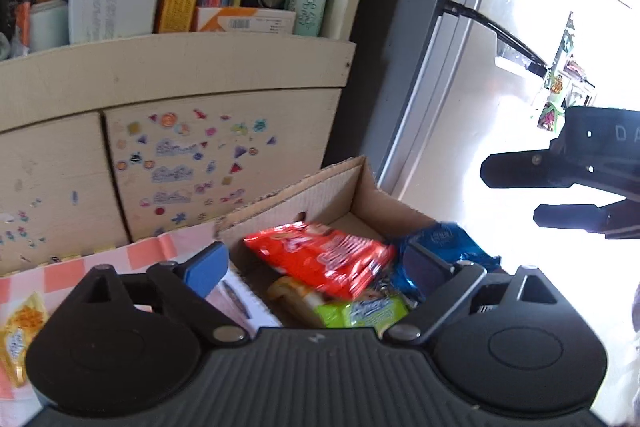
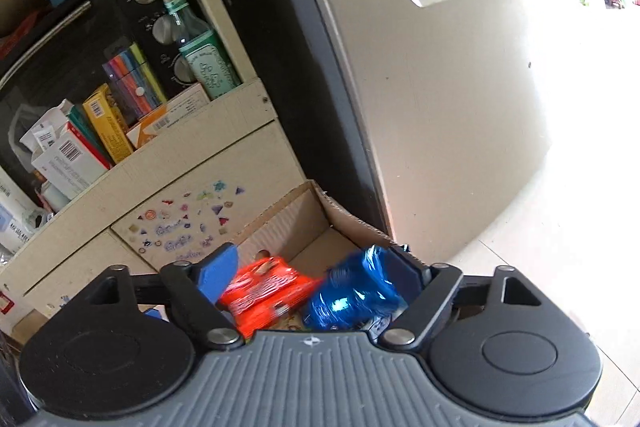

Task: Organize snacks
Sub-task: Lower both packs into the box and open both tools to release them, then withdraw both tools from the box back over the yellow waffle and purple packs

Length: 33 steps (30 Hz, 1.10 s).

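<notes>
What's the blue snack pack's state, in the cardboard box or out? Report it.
In. The blue snack pack lies inside the cardboard box, beside the orange pack, below the box's rim.

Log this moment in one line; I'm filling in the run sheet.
left gripper: open, empty | right gripper: open, empty | red packet, blue packet: in cardboard box

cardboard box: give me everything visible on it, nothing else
The cardboard box is open-topped, brown corrugated board with rough, torn-looking upper edges and a small hole in its far wall. It sits upright on the pink checked cloth, its far side toward the stickered cabinet front and the fridge on its right. Inside lie an orange-red snack pack, a shiny blue pack near the right wall and a green pack, with bare floor at the far corner. Neither gripper touches the box.
</notes>
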Tool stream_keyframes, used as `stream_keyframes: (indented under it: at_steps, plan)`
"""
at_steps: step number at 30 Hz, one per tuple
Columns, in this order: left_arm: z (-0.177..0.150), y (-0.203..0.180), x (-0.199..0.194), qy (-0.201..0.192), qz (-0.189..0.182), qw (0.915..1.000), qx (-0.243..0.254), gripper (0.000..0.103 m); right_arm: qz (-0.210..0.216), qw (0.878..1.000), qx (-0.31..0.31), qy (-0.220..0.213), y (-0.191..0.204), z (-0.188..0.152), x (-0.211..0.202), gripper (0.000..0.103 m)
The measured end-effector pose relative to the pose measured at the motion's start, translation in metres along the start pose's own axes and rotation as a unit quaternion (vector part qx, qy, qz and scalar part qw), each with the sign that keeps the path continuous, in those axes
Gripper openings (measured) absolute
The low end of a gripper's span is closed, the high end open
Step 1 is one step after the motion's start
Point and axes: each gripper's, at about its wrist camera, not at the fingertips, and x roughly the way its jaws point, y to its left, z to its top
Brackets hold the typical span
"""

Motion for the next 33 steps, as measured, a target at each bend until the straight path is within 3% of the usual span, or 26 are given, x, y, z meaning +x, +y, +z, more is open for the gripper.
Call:
stream_keyframes:
  at_steps: [10, 17, 20, 24, 33]
  plan:
    - [0.000, 0.041, -0.028, 0.037, 0.045, 0.9983, -0.001, 0.095, 0.021, 0.997, -0.072, 0.004, 0.031, -0.009, 0.003, 0.098]
    - [0.000, 0.069, -0.044, 0.046, 0.098, 0.9934, 0.038, 0.101, 0.028, 0.990, -0.137, 0.013, 0.060, -0.024, 0.009, 0.103]
    - [-0.001, 0.091, -0.051, 0.051, 0.095, 0.9941, 0.006, 0.101, 0.033, 0.986, -0.163, 0.020, 0.071, -0.033, 0.012, 0.103]
    - [0.001, 0.121, -0.055, 0.049, 0.123, 0.9910, -0.017, 0.100, 0.056, 0.981, -0.182, 0.036, 0.084, -0.044, 0.018, 0.103]
    - [-0.010, 0.189, -0.042, 0.089, 0.179, 0.9760, -0.086, 0.100, 0.115, 0.962, -0.242, 0.058, 0.117, -0.075, 0.023, 0.103]
